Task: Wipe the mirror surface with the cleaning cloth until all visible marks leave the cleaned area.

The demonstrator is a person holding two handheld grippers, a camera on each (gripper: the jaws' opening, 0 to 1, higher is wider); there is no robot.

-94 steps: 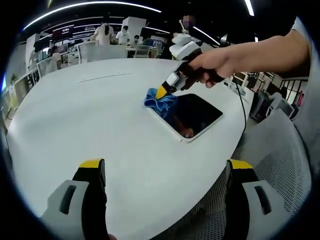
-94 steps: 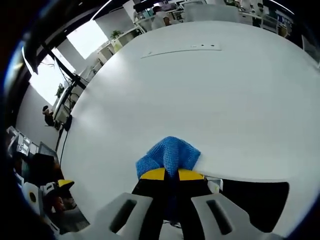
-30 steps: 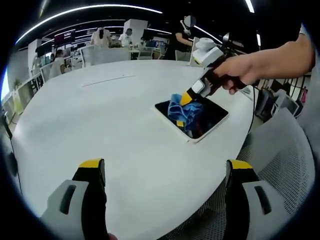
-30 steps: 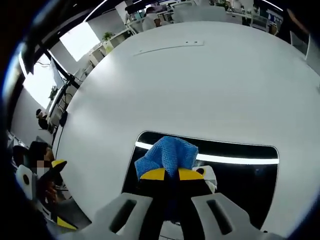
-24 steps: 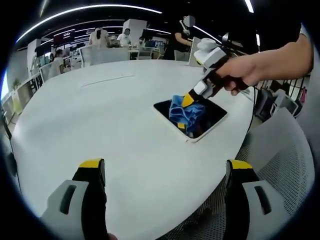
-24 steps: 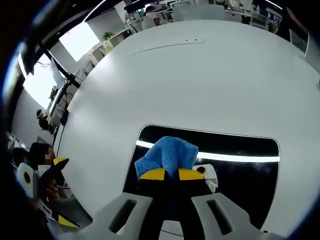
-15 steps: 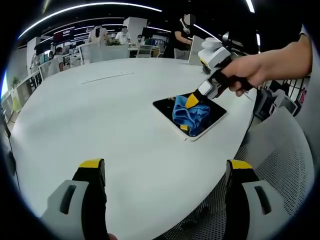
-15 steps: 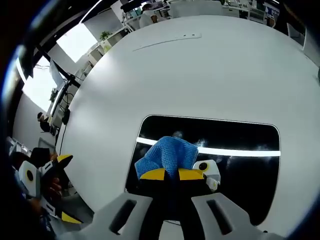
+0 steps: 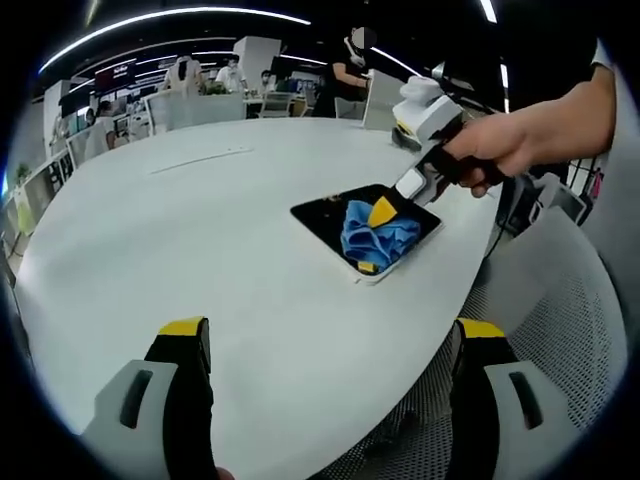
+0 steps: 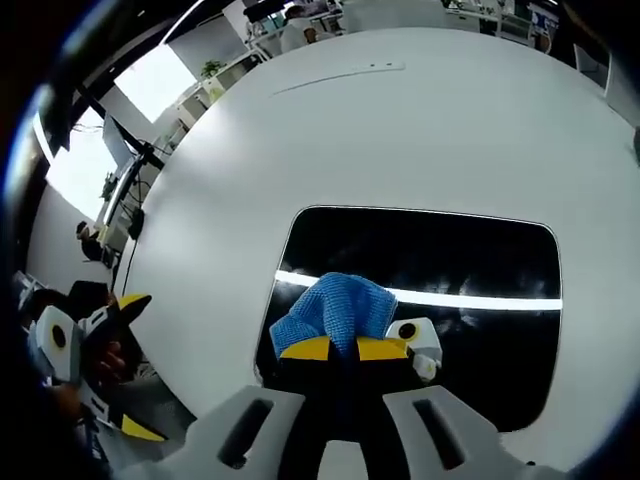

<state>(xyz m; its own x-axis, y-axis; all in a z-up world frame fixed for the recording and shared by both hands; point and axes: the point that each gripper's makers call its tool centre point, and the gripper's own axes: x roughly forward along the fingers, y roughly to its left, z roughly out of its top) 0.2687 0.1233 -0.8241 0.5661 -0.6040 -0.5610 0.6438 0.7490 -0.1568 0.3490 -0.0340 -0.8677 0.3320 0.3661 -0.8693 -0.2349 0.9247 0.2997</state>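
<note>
Your right gripper [image 10: 343, 349] is clamped on the blue cloth [image 10: 335, 312] | mirror [image 10: 470, 270] stretches ahead and rightward, long axis sideways | your left gripper [image 9: 325, 345] gapes wide, holding nothing, well apart from mirror.

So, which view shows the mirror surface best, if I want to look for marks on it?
The right gripper view: the mirror spreads wide and close there, its dark glass facing the camera, with the blue cloth on its near part. In the left gripper view the mirror is small, slanted, and partly covered by the cloth.
</note>
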